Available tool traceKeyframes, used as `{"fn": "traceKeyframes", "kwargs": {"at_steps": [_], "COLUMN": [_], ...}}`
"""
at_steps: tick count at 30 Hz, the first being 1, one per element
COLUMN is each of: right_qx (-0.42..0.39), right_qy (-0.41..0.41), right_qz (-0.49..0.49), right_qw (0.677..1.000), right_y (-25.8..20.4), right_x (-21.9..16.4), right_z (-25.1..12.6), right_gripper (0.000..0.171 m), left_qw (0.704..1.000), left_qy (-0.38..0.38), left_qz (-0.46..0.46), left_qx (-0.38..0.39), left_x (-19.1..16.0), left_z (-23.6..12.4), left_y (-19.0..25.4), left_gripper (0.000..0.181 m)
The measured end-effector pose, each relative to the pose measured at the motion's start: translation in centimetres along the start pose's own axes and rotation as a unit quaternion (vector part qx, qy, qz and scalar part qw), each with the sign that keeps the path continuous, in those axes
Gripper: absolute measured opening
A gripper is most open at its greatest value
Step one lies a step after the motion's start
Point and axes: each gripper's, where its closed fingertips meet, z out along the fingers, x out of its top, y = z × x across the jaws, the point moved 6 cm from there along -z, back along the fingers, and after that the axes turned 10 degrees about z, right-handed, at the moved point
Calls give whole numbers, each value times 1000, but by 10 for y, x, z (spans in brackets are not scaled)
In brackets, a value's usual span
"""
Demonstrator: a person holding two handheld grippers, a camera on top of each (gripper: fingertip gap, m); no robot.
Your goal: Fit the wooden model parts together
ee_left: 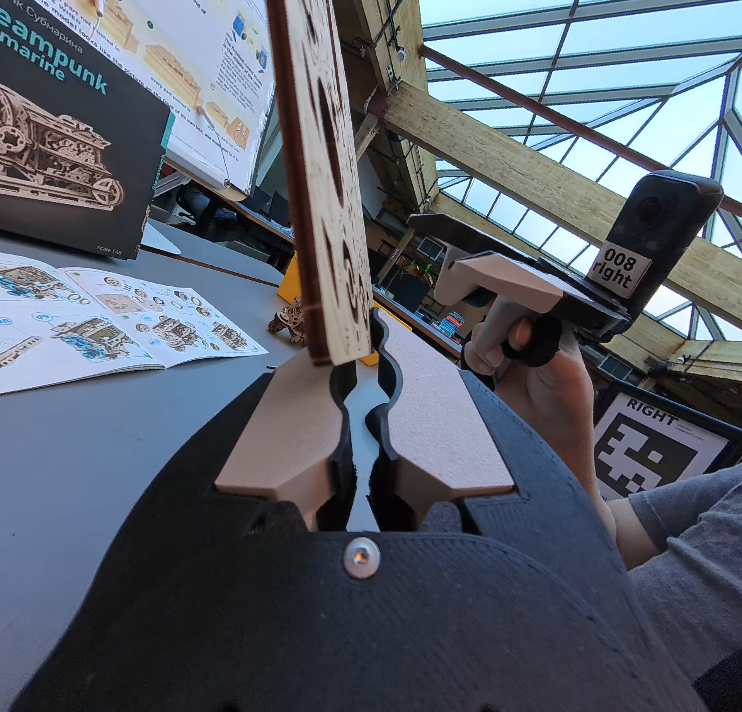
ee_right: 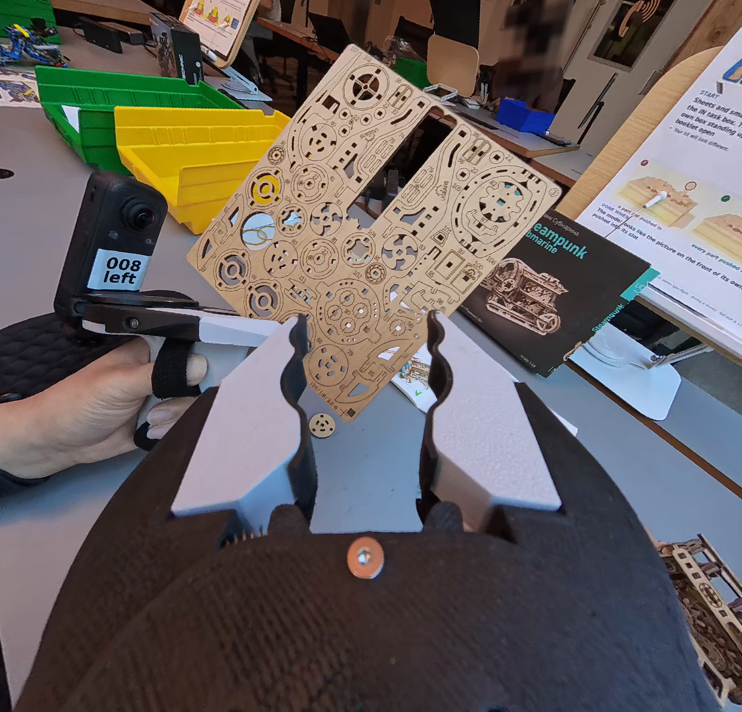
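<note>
Close to the table's near edge, the right gripper [ee_right: 367, 333] hangs with its jaws spread apart and nothing between them. Below it a small wooden disc [ee_right: 322, 425] lies loose on the grey table [ee_right: 361, 472]. Just beyond, the left gripper [ee_left: 363, 341] has its jaws pinched on the bottom edge of the wooden sheet [ee_right: 361, 227], holding it upright above the table. Farther back lie an open booklet [ee_left: 120, 319], a dark kit box [ee_right: 562, 291], and yellow bins [ee_right: 180, 150] and green bins [ee_right: 100, 98].
</note>
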Motion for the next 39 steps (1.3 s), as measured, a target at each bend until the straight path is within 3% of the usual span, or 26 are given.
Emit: {"fn": "traceKeyframes", "kwargs": {"at_steps": [25,39], "right_qx": [-34,-29], "right_qy": [11,6], "right_qz": [-29,-106], "right_qw": [999,994], "right_y": [28,58], "right_x": [14,85], "right_z": [1,11], "right_gripper": [50,32], "left_qw": [1000,1000], "left_qy": [1,2], "left_qz": [8,16], "left_qx": [-7,1], "left_x": [-1,-1], "left_z": [0,-1], "left_y": [4,2], "left_gripper": [0,0]}}
